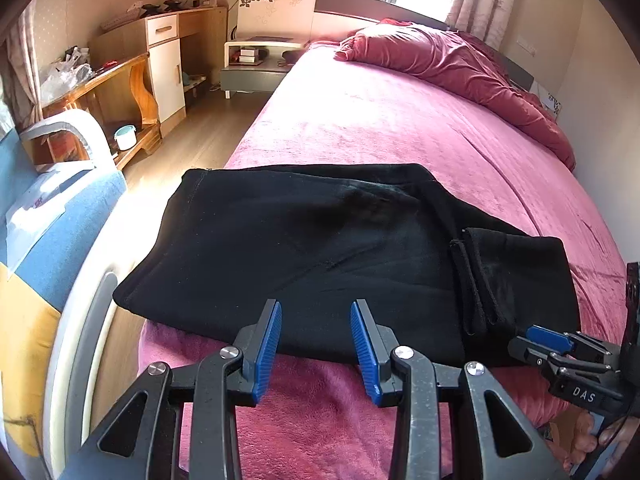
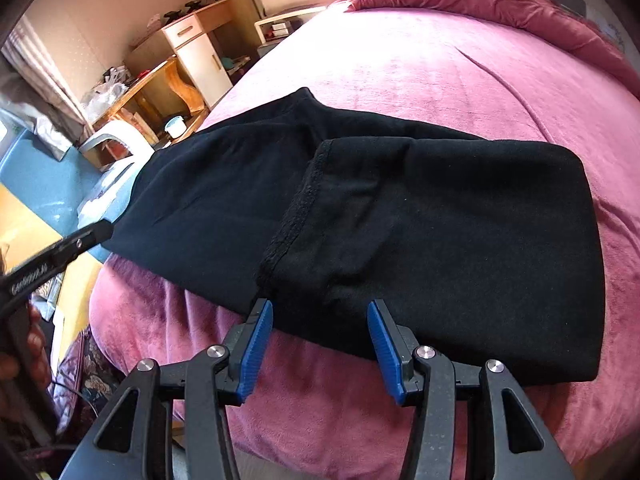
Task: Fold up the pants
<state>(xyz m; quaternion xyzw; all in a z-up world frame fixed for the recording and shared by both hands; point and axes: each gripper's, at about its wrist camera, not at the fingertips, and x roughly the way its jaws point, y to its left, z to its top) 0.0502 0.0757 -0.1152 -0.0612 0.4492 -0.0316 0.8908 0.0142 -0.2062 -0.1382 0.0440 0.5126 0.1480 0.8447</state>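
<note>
**Pants half folded, both grippers empty above the near edge**

The black pants [image 2: 400,216] lie flat on the pink bed [image 1: 400,120] near its edge, within easy reach. The leg ends are already laid over the upper part (their stitched hem crosses the middle). The cloth looks soft and matte; the bed cover is plush. The left gripper [image 1: 316,344] and right gripper [image 2: 320,344] hover with jaws apart, gripping nothing, probably ready for the next fold.

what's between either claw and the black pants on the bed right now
Nothing visible. The left claw and right claw both stand open over the near edge of the partly folded black fabric pants, with only bare pink plush bedspread around them.
</note>
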